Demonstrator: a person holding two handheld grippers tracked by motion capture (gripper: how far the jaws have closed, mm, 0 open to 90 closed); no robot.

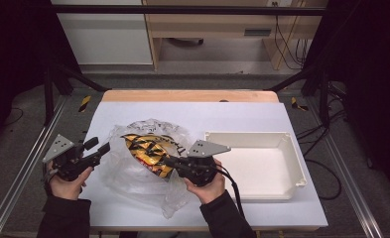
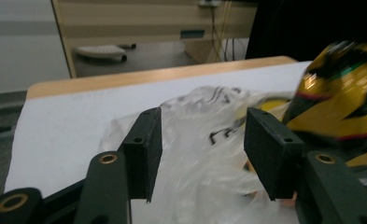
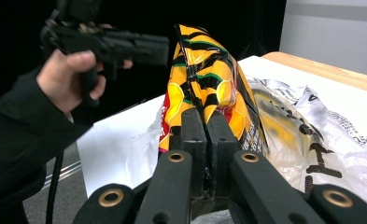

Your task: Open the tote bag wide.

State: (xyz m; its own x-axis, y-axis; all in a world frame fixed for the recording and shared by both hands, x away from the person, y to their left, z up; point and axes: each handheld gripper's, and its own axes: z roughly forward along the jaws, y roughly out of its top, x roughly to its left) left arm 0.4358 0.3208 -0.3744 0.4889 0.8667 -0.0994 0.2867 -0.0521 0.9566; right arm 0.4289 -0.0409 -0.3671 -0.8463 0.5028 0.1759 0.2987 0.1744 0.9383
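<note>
Right claw (image 3: 204, 135): clamped on the snack bag's (image 3: 204, 79) edge.
Left claw (image 2: 202, 144): jaws apart, nothing held, near the plastic bag (image 2: 195, 163).

**Two hands, two grippers: left open, right clamped**

The left gripper (image 1: 99, 147) is held in a raised left hand (image 1: 66, 178) at the table's left side, jaws parted with nothing pressed between them. The right gripper (image 1: 168, 161), gripped by the right hand (image 1: 206, 186), points left, its jaws pinched tight on a snack bag (image 3: 204, 79). Both forearms wear dark sleeves.
</note>
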